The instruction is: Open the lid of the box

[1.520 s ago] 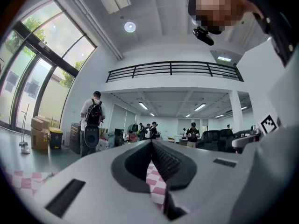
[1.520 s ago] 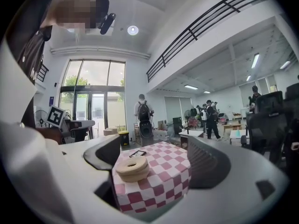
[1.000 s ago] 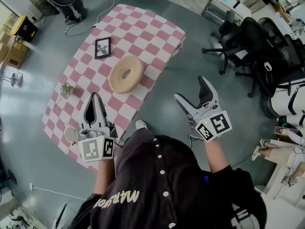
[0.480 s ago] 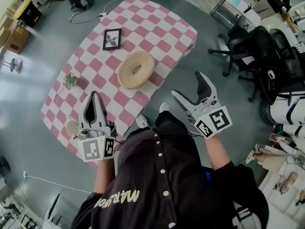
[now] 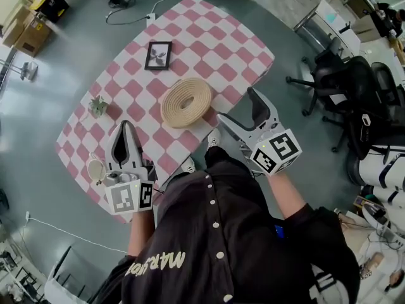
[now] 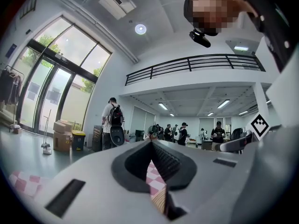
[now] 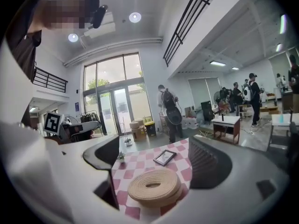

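Note:
The round woven box (image 5: pixel 185 103) with its flat coiled lid lies on the pink checked tablecloth (image 5: pixel 212 43), near the table's front edge. My right gripper (image 5: pixel 238 107) hovers just right of it, off the table edge, open and holding nothing. In the right gripper view the box (image 7: pixel 154 186) sits between the spread jaws of the right gripper (image 7: pixel 153 164), a little ahead. My left gripper (image 5: pixel 124 130) is shut and empty over the table's left front part, well left of the box. In the left gripper view the left gripper (image 6: pixel 152 146) shows only a sliver of cloth.
A black picture frame (image 5: pixel 158 56) lies behind the box. A small potted plant (image 5: pixel 98 106) and a white cup (image 5: pixel 96 170) stand at the table's left. Office chairs (image 5: pixel 354 87) crowd the floor at the right. Cardboard boxes (image 5: pixel 25 24) stand far left. People stand in the background.
My right gripper has moved left, closer to the box, still open. The left gripper has kept its place and stays shut. The view has shifted, so the table sits more central.

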Tool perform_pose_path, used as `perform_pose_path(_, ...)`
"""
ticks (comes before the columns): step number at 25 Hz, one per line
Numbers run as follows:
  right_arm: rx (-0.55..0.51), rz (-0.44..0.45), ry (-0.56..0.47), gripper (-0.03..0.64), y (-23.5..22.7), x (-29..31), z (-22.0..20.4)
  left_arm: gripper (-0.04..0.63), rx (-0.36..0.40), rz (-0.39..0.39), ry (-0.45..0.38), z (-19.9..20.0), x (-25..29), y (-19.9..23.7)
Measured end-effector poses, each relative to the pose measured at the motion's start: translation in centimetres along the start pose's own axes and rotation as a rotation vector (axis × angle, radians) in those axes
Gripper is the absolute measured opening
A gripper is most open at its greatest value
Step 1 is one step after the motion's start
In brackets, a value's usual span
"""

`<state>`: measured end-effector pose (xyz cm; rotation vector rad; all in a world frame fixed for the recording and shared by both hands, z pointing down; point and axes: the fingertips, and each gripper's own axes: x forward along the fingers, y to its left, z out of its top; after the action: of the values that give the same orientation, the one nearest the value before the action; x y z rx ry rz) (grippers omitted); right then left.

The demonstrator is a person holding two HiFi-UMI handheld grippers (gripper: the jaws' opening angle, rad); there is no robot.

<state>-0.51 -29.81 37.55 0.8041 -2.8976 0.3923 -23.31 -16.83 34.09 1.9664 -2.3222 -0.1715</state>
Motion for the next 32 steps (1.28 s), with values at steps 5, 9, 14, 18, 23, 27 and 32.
perform_pose_path(5, 0.088, 0.064, 0.058, 0.453, -1.0, 3.0, -2.2, 0.011, -0.005, 0.034, 0.01, -0.6, 1.7, -0.5)
perform_pose_path(9, 0.226, 0.116, 0.136, 0.453, -0.8, 5.3, -6.0, 0.011, -0.01, 0.068, 0.075, -2.6, 1.3, -0.7)
perform_pose_path(14, 0.418, 0.148, 0.197, 0.453, -0.4, 8.8, -9.9, 0.011, -0.001, 0.109, 0.131, -3.8, 0.8, -0.7)
perform_pose_path(18, 0.552, 0.16, 0.24, 0.453, 1.1, 11.3, -12.9, 0.011, 0.004, 0.143, 0.164, -4.3, 0.2, -0.6)
perform_pose_path(23, 0.729, 0.12, 0.283, 0.454, 2.7, 14.0, -16.2, 0.011, 0.012, 0.172, 0.19, -4.8, -0.8, 0.0)
perform_pose_path(27, 0.891, 0.043, 0.296, 0.454, 2.7, 15.2, -18.2, 0.011, 0.013, 0.189, 0.212, -5.3, -1.3, 0.3)
perform_pose_path(32, 1.056, -0.024, 0.286, 0.453, 3.2, 16.2, -20.0, 0.011, 0.013, 0.196, 0.229, -6.0, -1.5, 0.4)
